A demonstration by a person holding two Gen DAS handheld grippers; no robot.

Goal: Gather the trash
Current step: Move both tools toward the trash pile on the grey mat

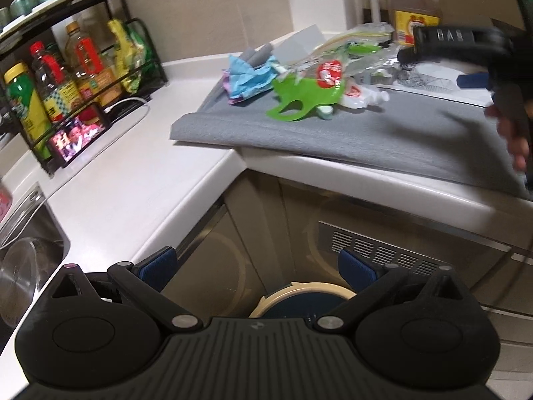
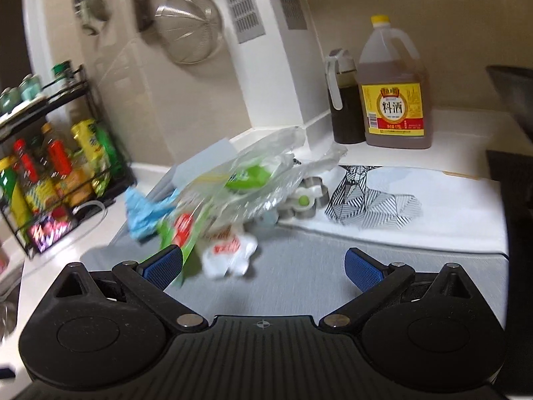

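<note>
A heap of trash lies on a grey mat (image 1: 333, 133) on the counter: a crumpled blue wrapper (image 1: 248, 78), a green plastic piece (image 1: 299, 95), a clear plastic bag (image 2: 253, 173) and a white pouch with red print (image 2: 230, 253). My right gripper (image 2: 263, 265) hovers open just in front of the white pouch, nothing between its blue pads. It also shows blurred at the right edge of the left wrist view as the right gripper (image 1: 466, 50), held by a hand (image 1: 516, 140). My left gripper (image 1: 256, 266) is open below counter height, above a round bin (image 1: 299, 298) on the floor.
A black wire rack (image 1: 66, 76) of bottles and a lit phone (image 1: 78, 140) stand at the left. A cooking-wine jug (image 2: 394, 100) and a dark oil bottle (image 2: 344, 100) stand at the back. Metal cookie cutters (image 2: 309, 200) lie by a white patterned cloth (image 2: 399, 206). A sink (image 1: 23, 253) is far left.
</note>
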